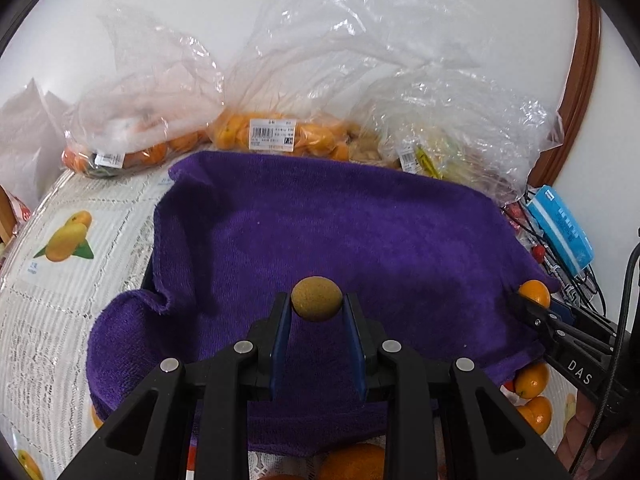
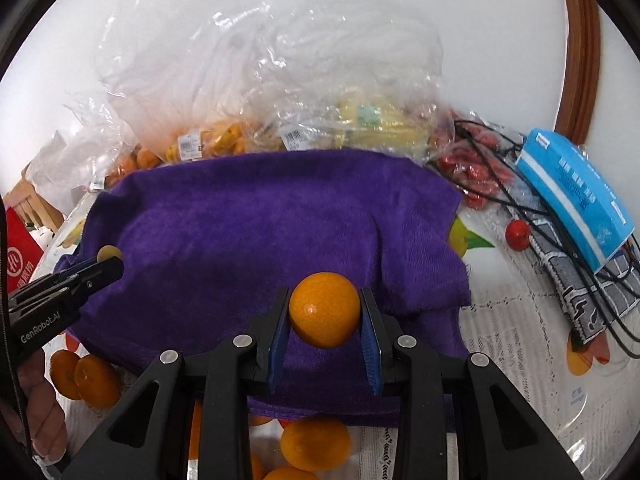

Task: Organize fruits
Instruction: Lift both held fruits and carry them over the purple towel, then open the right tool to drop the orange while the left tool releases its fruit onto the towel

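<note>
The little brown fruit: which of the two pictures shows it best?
The left wrist view. There the brown fruit sits centred and close, pinched by the left gripper above the purple towel. The right wrist view shows only a sliver of it at the far left edge.

Both views are bright and evenly lit, with soft shadows on the purple towel (image 1: 320, 232). Glare glints off the clear plastic bags (image 2: 248, 60) across the upper frame. Fisheye bending curves the edges, the corners go black, and the far bags look slightly blurred.
</note>
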The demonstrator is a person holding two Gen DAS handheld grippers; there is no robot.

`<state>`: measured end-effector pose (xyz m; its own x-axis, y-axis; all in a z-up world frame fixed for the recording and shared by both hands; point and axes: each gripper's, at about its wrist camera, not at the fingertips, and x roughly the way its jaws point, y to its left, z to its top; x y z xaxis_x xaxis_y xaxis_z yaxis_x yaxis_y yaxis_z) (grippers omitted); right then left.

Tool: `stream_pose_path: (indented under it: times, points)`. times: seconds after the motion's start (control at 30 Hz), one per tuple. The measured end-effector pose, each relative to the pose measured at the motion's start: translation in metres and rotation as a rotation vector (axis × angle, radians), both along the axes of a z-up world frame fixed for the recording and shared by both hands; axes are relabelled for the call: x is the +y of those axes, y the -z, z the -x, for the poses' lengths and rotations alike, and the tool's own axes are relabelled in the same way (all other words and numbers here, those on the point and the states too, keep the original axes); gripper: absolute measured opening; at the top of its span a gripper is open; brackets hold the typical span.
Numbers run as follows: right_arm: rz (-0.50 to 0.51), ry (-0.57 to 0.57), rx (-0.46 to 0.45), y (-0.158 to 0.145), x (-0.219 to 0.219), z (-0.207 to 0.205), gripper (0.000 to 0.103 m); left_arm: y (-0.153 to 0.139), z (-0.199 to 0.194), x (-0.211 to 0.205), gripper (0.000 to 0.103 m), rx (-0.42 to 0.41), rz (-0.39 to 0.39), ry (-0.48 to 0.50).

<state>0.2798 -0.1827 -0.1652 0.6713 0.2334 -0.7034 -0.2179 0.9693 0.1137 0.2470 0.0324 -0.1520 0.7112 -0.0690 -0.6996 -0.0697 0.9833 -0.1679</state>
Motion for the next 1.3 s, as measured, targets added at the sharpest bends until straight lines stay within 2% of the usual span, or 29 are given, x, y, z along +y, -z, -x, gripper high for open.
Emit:
stream_pose_path:
  times: [0.37, 0.53, 0.57, 0.67, 0.77, 0.8, 0.83, 0.87, 1.1, 1.2, 1.3]
  points:
    - [-0.010, 0.007, 0.035, 0.006, -0.001, -0.004, 0.033, 0.004, -0.004, -0.005, 0.025, 0.025, -0.011, 0.002]
    - [-0.001, 0.010, 0.011, 0.002, -0.001, 0.000, 0.033, 0.005, -0.004, -0.005, 0.025, 0.031, -0.008, 0.001]
    - [-0.003, 0.008, 0.006, 0.000, -0.001, 0.001, 0.035, 0.005, -0.003, -0.005, 0.025, 0.030, -0.006, 0.001]
    - [-0.011, 0.006, -0.016, -0.004, -0.002, 0.005, 0.049, 0.003, -0.001, -0.006, 0.025, 0.024, -0.007, 0.005]
    - [-0.004, 0.013, -0.035, -0.009, -0.003, 0.007, 0.058, -0.001, 0.002, -0.006, 0.027, 0.020, -0.002, 0.012]
    - [-0.001, 0.013, -0.037, -0.010, -0.003, 0.008, 0.067, -0.002, 0.003, -0.006, 0.032, 0.017, 0.006, 0.014]
    - [0.004, 0.014, -0.038, -0.012, -0.003, 0.008, 0.071, -0.004, 0.005, -0.005, 0.038, 0.014, 0.019, 0.017]
    - [0.004, 0.014, -0.042, -0.014, -0.004, 0.009, 0.074, -0.005, 0.005, -0.004, 0.039, 0.010, 0.031, 0.019]
    - [0.019, 0.017, -0.077, -0.025, 0.000, 0.028, 0.080, -0.016, 0.015, -0.003, 0.044, -0.044, 0.042, 0.018]
    - [-0.006, -0.006, -0.114, -0.028, 0.000, 0.048, 0.080, -0.020, 0.019, -0.005, 0.044, -0.065, 0.025, 0.011]
    - [-0.046, 0.032, -0.137, -0.031, -0.005, 0.068, 0.080, -0.023, 0.024, -0.005, 0.048, -0.080, 0.032, 0.014]
